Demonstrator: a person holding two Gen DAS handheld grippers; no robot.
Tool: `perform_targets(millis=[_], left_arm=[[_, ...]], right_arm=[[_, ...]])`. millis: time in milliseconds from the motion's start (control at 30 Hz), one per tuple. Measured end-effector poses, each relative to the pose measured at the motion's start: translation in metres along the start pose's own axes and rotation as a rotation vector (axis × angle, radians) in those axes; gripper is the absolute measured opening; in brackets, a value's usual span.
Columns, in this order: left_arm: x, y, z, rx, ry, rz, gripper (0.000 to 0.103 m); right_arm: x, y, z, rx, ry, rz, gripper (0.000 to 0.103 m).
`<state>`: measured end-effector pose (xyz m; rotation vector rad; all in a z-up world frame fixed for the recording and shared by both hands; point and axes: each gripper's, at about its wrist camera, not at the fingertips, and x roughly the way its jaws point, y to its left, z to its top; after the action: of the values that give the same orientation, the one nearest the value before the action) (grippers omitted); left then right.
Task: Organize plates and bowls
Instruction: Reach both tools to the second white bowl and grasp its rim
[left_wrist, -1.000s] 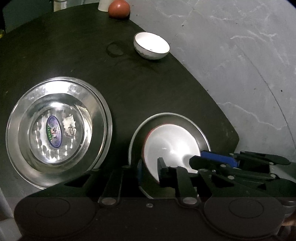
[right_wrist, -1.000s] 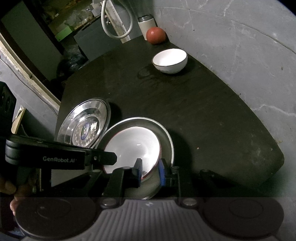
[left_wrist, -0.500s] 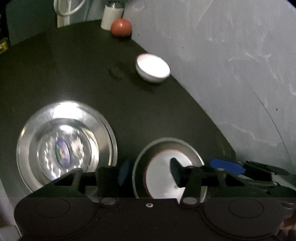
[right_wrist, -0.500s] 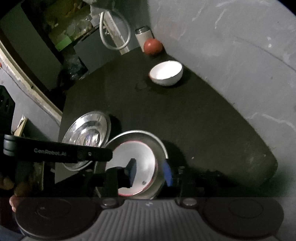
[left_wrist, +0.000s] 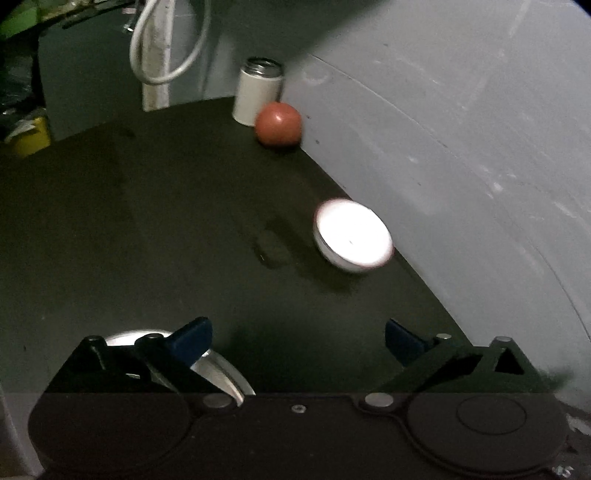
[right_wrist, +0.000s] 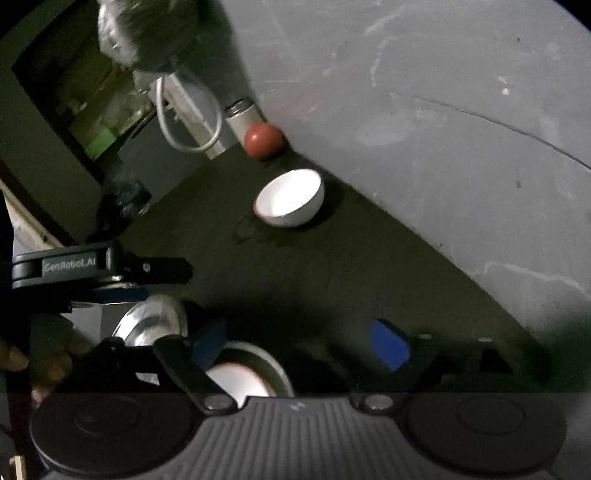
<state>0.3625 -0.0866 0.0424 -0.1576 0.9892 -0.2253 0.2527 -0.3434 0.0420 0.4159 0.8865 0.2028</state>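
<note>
A small white bowl stands on the dark table near the wall; it also shows in the right wrist view. A white bowl with a red rim sits inside a steel plate just under my right gripper. A second steel plate lies to its left, and its rim shows in the left wrist view. My left gripper is open and empty above the table. My right gripper is open and empty. The left gripper also shows in the right wrist view.
A red tomato and a white metal-topped canister stand at the table's far corner by the grey wall. A white hose hangs behind. The dark table stretches between the bowl and the plates.
Both grippers let go of the red-rimmed bowl, opened wide and lifted back, tilting up toward the far bowl. The red-rimmed bowl stays in the steel plate.
</note>
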Motion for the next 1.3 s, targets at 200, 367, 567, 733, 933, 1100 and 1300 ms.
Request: perform_targets(millis=[200, 367, 567, 733, 933, 1100, 1300], left_arm=[[0.027, 0.006, 0.03, -0.052, -0.003, 0.023, 0.102], [0.052, 0.007, 0.051, -0.023, -0.019, 0.01, 0.102], [0.082, -0.001, 0.07, 0.092, -0.044, -0.014, 0.102], [0.11, -0.001, 0.079, 0.126, 0.039, -0.06, 0.102], [0.121, -0.003, 0.084, 0.169, 0.051, -0.053, 0.102], [0.124, -0.004, 0.085, 0.175, 0.055, -0.028, 0.102], [0.126, -0.01, 0.082, 0.204, 0.06, -0.015, 0.085]], right_arm=[[0.025, -0.01, 0.02, 0.063, -0.034, 0.02, 0.102], [0.048, -0.013, 0.03, 0.083, -0.075, 0.0, 0.103], [0.073, -0.014, 0.042, 0.117, -0.123, -0.025, 0.103], [0.089, -0.006, 0.05, 0.05, -0.151, -0.069, 0.103], [0.101, -0.007, 0.059, 0.056, -0.159, -0.087, 0.093], [0.113, -0.009, 0.069, 0.058, -0.16, -0.101, 0.081], [0.127, -0.004, 0.078, 0.049, -0.146, -0.106, 0.062]])
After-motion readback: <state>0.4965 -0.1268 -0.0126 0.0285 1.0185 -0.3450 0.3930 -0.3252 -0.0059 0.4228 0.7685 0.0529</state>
